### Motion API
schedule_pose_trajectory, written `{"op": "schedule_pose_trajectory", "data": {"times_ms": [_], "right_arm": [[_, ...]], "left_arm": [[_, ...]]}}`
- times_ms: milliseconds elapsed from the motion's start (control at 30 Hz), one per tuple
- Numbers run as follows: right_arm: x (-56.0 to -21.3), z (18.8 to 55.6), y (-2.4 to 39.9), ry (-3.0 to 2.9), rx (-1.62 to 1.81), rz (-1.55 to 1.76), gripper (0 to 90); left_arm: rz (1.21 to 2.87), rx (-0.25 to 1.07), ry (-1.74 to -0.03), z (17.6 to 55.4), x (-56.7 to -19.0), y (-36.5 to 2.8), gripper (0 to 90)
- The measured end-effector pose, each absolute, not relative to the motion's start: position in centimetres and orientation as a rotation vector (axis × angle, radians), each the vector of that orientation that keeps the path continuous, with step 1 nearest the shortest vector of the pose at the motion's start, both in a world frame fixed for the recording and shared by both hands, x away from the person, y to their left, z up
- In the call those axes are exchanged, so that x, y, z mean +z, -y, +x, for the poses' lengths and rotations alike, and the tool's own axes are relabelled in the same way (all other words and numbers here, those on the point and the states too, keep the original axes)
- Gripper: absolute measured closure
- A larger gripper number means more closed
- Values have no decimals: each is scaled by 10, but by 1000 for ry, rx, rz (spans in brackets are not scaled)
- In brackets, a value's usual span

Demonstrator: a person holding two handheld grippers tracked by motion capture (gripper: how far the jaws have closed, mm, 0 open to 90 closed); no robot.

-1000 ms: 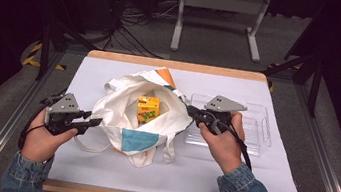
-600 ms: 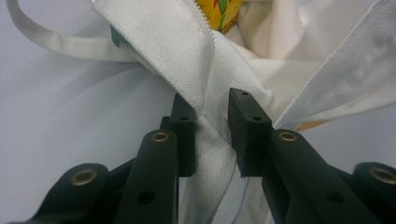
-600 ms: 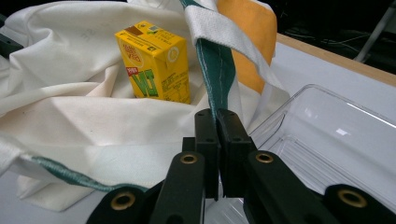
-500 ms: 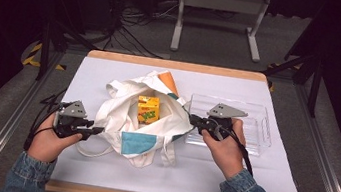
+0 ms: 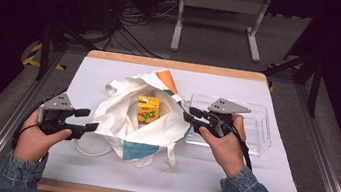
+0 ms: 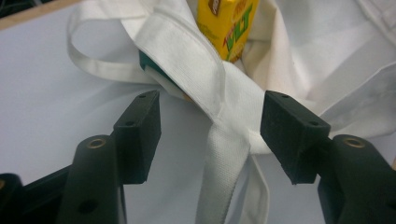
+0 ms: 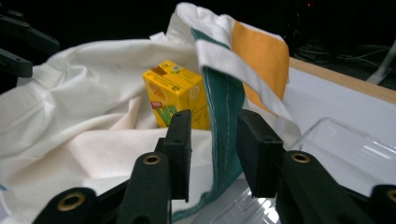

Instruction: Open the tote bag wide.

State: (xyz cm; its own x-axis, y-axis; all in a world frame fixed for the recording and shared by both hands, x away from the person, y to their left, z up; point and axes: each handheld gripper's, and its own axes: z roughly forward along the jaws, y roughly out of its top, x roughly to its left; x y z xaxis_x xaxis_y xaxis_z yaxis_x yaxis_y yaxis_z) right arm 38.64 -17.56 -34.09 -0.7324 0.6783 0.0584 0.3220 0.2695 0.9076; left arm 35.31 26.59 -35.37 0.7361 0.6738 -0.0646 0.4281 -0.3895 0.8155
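Two claws flank a white cloth bag (image 5: pixel 137 121) on the worktop (image 5: pixel 257 184). Left claw (image 5: pixel 88 120) has just been opening, its jaws apart around the bag's strap, not pressing. Right claw (image 5: pixel 191 116) has also just been opening, the bag's rim loose between its jaws. Farther in, a yellow juice carton (image 5: pixel 148 109) stands inside the bag.

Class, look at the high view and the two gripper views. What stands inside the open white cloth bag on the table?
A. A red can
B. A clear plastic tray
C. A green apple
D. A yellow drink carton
D: a yellow drink carton stands upright in the mouth of the white cloth bag, and the clear plastic tray lies outside the bag, to its right in the high view.
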Motion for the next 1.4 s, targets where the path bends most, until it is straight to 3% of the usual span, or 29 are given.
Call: {"op": "schedule_pose_trajectory", "data": {"times_ms": [233, 567, 667, 800, 933, 1000, 1167, 1400], "right_arm": [[-315, 394, 161, -2177, 1450, 827, 577], [-305, 425, 117, -2239, 1328, 719, 574], [-308, 436, 106, -2263, 1258, 691, 626], [-315, 448, 102, -2276, 1168, 683, 802], [-318, 455, 105, -2250, 1144, 712, 839], [-320, 459, 107, -2248, 1133, 726, 842], [-329, 469, 108, -2269, 1098, 768, 843], [-351, 489, 103, -2328, 1002, 826, 844]], "left_arm": [[1900, 417, -882, 356, -343, -270, 388], [1902, 454, -892, 382, -348, -253, 372], [1912, 453, -895, 387, -351, -250, 367], [1924, 446, -894, 389, -355, -248, 364], [1941, 432, -895, 391, -359, -246, 374], [1957, 426, -897, 393, -361, -245, 437], [2034, 435, -885, 397, -369, -237, 695], [2167, 409, -886, 407, -391, -224, 774]]}}
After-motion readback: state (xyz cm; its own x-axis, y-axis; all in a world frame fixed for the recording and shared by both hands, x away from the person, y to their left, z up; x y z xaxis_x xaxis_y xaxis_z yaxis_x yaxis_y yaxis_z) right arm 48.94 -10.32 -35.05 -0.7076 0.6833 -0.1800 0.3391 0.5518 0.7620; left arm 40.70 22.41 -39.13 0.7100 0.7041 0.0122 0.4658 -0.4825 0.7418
